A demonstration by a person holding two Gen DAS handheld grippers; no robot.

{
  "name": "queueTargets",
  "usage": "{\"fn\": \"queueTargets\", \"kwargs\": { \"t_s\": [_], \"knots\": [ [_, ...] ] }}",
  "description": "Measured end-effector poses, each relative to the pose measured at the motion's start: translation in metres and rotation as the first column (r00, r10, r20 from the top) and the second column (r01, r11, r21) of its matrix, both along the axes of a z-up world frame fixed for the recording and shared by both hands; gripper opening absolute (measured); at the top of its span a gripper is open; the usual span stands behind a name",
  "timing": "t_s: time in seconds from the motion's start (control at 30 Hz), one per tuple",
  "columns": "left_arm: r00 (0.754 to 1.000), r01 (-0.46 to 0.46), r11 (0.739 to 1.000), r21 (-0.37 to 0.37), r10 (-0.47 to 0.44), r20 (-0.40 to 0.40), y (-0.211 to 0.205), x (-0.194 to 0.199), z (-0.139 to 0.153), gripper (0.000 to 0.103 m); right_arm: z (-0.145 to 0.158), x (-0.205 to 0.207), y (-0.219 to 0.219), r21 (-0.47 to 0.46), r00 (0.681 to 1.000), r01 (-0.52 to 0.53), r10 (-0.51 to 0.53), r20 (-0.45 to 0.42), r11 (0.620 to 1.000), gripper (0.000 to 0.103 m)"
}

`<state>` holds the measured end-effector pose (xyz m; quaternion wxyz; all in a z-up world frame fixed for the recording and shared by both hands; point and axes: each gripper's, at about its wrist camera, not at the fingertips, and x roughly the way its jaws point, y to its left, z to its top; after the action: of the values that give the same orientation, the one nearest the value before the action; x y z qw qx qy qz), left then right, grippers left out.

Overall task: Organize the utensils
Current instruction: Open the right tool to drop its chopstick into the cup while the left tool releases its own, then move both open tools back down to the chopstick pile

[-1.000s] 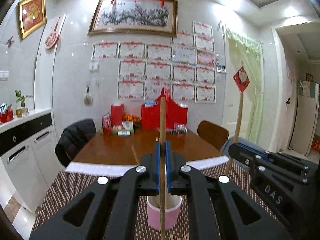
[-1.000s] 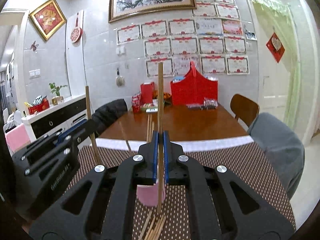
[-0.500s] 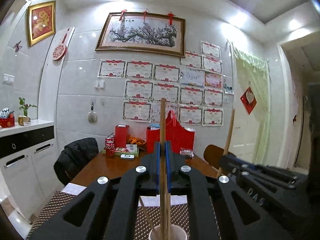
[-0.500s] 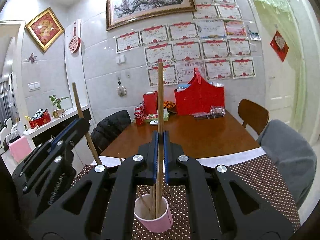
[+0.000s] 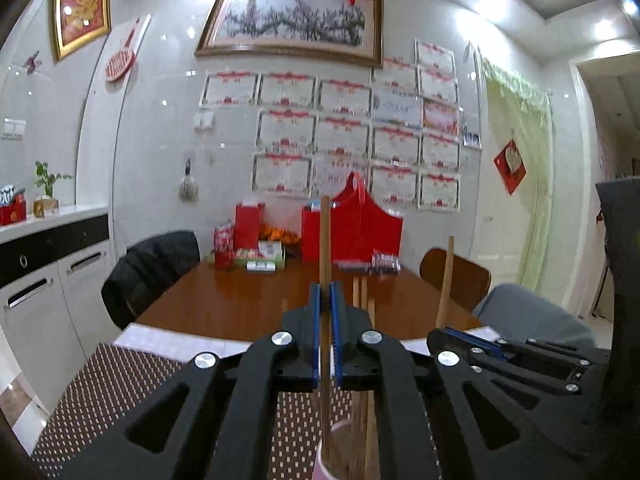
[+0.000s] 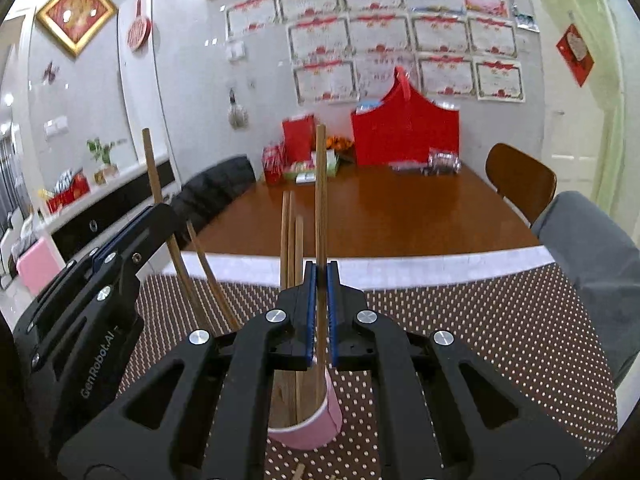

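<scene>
Home dining room: table [image 5: 248, 304], chairs [image 6: 520, 178]

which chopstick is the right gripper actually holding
The tallest, upright chopstick, pinched between the right gripper's blue pads; the shorter chopsticks beside it stand loose in the pink cup.

Left tool [image 5: 325, 344] clamped shut, right tool [image 6: 319, 312] likewise, seemingly side by side, both tilted slightly down

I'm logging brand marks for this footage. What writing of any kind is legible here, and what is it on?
"GenRobot.AI": on the side of the left gripper, seen from the right wrist.
Wall certificates: print too small and blurred to read.
Red wall hanging, red gift bag, cans and boxes on the table: nothing legible.
</scene>
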<state>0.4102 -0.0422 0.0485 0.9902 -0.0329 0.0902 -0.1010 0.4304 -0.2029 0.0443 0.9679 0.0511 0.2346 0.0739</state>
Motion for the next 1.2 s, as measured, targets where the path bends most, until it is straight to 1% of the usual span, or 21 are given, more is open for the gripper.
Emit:
{"fn": "queueTargets", "kwargs": {
  "t_s": [0.1, 0.17, 0.2, 0.23, 0.27, 0.37, 0.4, 0.43, 0.5, 0.53, 0.57, 0.67, 0.73, 0.83, 0.9, 1.03, 1.2],
  "knots": [
    [0.998, -0.007, 1.000, 0.016, 0.008, -0.060, 0.004, 0.003, -0.018, 0.007, -0.015, 0.003, 0.001, -0.004, 0.998, -0.012, 0.012, -0.061, 1.000, 0.006],
    [0.996, -0.022, 0.998, 0.056, 0.026, -0.080, 0.006, 0.004, -0.029, 0.009, -0.027, 0.004, -0.001, 0.004, 0.993, -0.015, 0.015, -0.115, 1.000, 0.007],
    [0.996, -0.031, 0.997, 0.068, 0.036, -0.078, 0.006, 0.002, -0.033, 0.012, -0.031, 0.004, -0.002, 0.006, 0.991, -0.011, 0.012, -0.130, 1.000, 0.007],
    [0.995, -0.038, 0.996, 0.079, 0.045, -0.087, 0.008, 0.001, -0.038, 0.021, -0.036, 0.003, -0.004, 0.006, 0.988, -0.005, 0.006, -0.151, 1.000, 0.007],
    [0.994, -0.040, 0.996, 0.076, 0.047, -0.095, 0.011, -0.001, -0.041, 0.023, -0.038, 0.003, -0.006, 0.009, 0.986, 0.000, 0.002, -0.165, 1.000, 0.007],
    [0.992, -0.030, 0.997, 0.071, 0.039, -0.121, 0.016, -0.005, -0.047, 0.023, -0.047, -0.002, -0.014, 0.031, 0.979, 0.020, -0.014, -0.202, 0.999, 0.010],
    [0.991, -0.028, 0.997, 0.074, 0.038, -0.132, 0.017, -0.007, -0.049, 0.023, -0.050, -0.004, -0.018, 0.043, 0.977, 0.026, -0.017, -0.212, 0.999, 0.017],
    [0.989, -0.027, 0.997, 0.076, 0.038, -0.140, 0.019, -0.009, -0.052, 0.024, -0.051, -0.006, -0.020, 0.048, 0.975, 0.032, -0.020, -0.221, 0.998, 0.037],
    [0.987, -0.024, 0.997, 0.078, 0.036, -0.155, 0.021, -0.012, -0.055, 0.029, -0.056, -0.012, -0.025, 0.064, 0.971, 0.046, -0.029, -0.239, 0.997, 0.067],
    [0.986, -0.021, 0.997, 0.079, 0.034, -0.161, 0.022, -0.014, -0.057, 0.032, -0.056, -0.015, -0.026, 0.067, 0.972, 0.047, -0.030, -0.234, 0.997, 0.067],
    [0.986, -0.021, 0.996, 0.082, 0.034, -0.164, 0.022, -0.016, -0.059, 0.033, -0.056, -0.021, -0.026, 0.050, 0.974, 0.046, -0.033, -0.224, 0.998, 0.067],
    [0.985, -0.019, 0.995, 0.098, 0.035, -0.170, 0.022, -0.025, -0.062, 0.034, -0.054, -0.034, -0.021, 0.011, 0.978, 0.034, -0.031, -0.206, 0.999, 0.067],
    [0.984, -0.014, 0.995, 0.097, 0.031, -0.173, 0.023, -0.031, -0.062, 0.035, -0.052, -0.043, -0.022, 0.019, 0.978, 0.029, -0.024, -0.206, 0.999, 0.068],
    [0.985, -0.010, 0.995, 0.101, 0.027, -0.172, 0.023, -0.042, -0.062, 0.043, -0.049, -0.054, -0.025, 0.020, 0.980, 0.030, -0.025, -0.197, 0.999, 0.073],
    [0.986, -0.009, 0.994, 0.111, 0.028, -0.167, 0.022, -0.050, -0.062, 0.044, -0.047, -0.061, -0.026, 0.017, 0.981, 0.034, -0.030, -0.194, 0.999, 0.075],
    [0.983, 0.007, 0.992, 0.123, 0.016, -0.185, 0.022, -0.065, -0.065, 0.049, -0.049, -0.073, -0.030, 0.014, 0.978, 0.044, -0.040, -0.206, 0.999, 0.078],
    [0.972, 0.009, 0.992, 0.128, 0.022, -0.233, 0.023, -0.078, -0.074, 0.049, -0.057, -0.087, -0.033, 0.010, 0.968, 0.054, -0.050, -0.246, 0.998, 0.080]
  ]
}}
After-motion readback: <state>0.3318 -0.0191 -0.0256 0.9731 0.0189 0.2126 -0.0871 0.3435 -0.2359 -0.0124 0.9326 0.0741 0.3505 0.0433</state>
